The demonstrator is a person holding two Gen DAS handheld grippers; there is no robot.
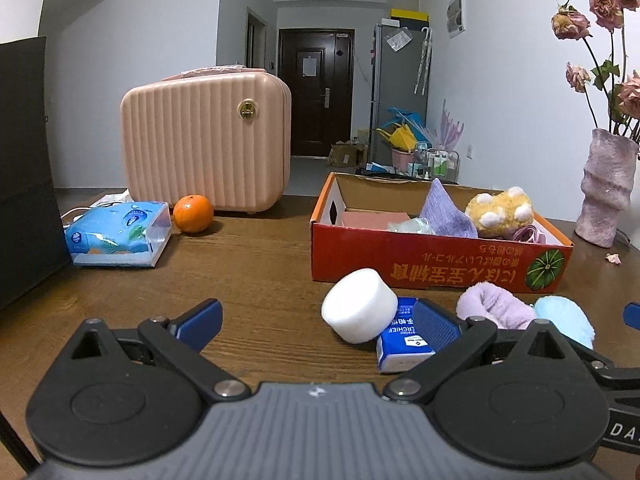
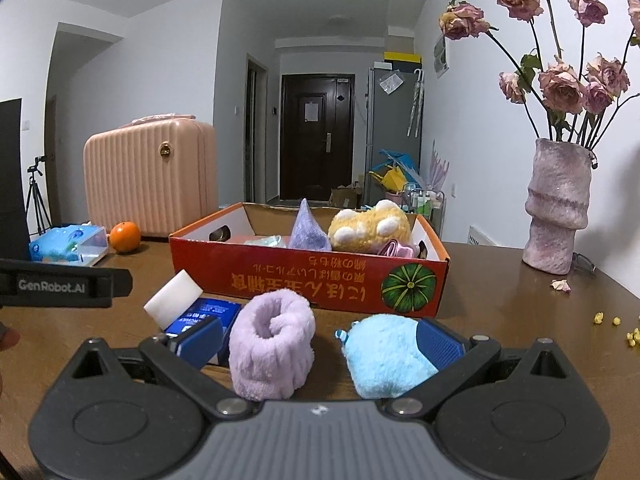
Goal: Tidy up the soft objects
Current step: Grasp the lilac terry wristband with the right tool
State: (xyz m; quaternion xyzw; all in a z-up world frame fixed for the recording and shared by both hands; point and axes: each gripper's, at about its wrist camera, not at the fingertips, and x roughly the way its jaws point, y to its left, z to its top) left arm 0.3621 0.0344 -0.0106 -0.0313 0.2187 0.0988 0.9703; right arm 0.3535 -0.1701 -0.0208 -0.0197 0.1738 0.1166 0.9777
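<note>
A red cardboard box [image 1: 436,266] [image 2: 312,276] on the brown table holds a yellow plush [image 1: 502,210] [image 2: 370,228], a purple cloth [image 1: 448,210] [image 2: 308,228] and other soft bits. In front of it lie a white foam cylinder [image 1: 358,306] [image 2: 174,298], a blue tissue pack [image 1: 402,338] [image 2: 204,314], a lilac fluffy roll [image 1: 494,306] [image 2: 272,346] and a light blue plush [image 1: 564,316] [image 2: 386,354]. My left gripper [image 1: 318,328] is open and empty, just before the foam cylinder. My right gripper [image 2: 320,340] is open, with the lilac roll and the blue plush between its fingers.
A pink case [image 1: 206,144] [image 2: 150,174], an orange [image 1: 193,213] [image 2: 125,237] and a blue tissue box [image 1: 118,234] [image 2: 68,246] stand at the left. A vase of dried roses [image 1: 608,192] [image 2: 558,206] stands at the right, with petals and crumbs [image 2: 616,326] nearby.
</note>
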